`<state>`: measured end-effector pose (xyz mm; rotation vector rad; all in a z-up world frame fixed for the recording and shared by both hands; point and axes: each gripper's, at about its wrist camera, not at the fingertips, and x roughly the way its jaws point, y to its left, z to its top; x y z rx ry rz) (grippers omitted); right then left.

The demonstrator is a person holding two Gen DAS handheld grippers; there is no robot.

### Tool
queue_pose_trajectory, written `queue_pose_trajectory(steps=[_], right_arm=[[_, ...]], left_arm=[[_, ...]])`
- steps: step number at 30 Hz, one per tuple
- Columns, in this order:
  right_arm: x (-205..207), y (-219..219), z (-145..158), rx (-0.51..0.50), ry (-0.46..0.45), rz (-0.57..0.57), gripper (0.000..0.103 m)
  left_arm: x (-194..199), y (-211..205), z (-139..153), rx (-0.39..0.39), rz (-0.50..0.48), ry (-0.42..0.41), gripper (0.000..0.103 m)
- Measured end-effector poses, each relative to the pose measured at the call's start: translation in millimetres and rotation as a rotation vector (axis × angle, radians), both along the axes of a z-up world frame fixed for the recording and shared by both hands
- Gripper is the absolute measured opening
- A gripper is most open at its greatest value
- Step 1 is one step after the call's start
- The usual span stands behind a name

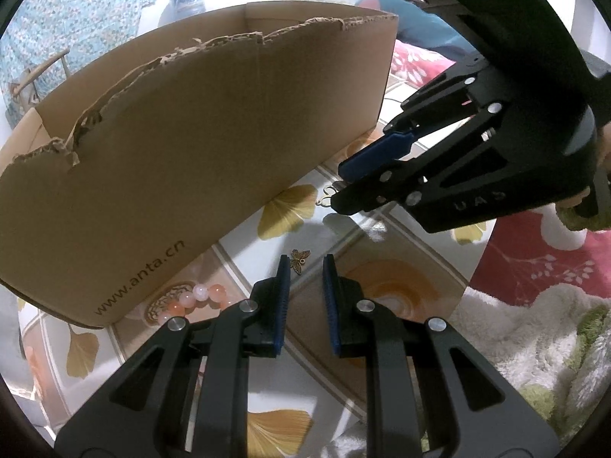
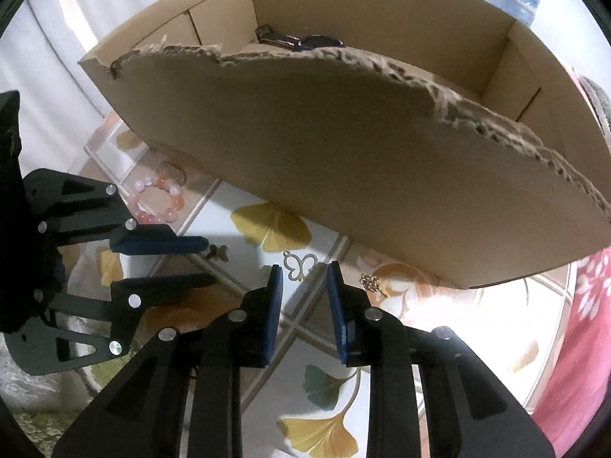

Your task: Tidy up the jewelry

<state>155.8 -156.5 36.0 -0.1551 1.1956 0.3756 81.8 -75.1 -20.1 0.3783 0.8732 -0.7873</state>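
A: Since we list the jewelry first, we count four loose pieces on the tablecloth (image 2: 244,347) outside the cardboard box (image 2: 343,175): a gold butterfly outline (image 2: 299,265) at lower centre of the right wrist view, a small gold filigree charm (image 2: 369,281) just right of it, a dark bronze butterfly (image 2: 218,252) to its left, and a pink-and-white bead bracelet (image 2: 160,200) at middle left.

B: And inside the box?

A: We see some dark items (image 2: 298,41) on its floor at upper centre, too small to name. By our judgement sorting has begun and most is left.

B: Tools?

A: We record the right gripper (image 2: 305,286) with jaws apart, nothing between the pads, the butterfly outline just ahead of the tips. The left gripper (image 1: 307,278) is parted narrowly and empty, the bronze butterfly just beyond its tips.

B: What differs by view?

A: Only the right wrist view looks over the torn rim into the box and shows the filigree charm. The left wrist view shows the printed box wall (image 1: 137,286), half the bracelet at lower left, and the right gripper from the side in the right half, its tips at the gold piece.
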Motion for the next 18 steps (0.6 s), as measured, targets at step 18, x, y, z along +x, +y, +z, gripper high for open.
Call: queue_pose_trajectory(steps=[18], right_arm=[[7,22,2,-0.018,0.023,0.02,0.01]], left_arm=[[2,17,-2,-0.036,-0.006,0.009,0.017]])
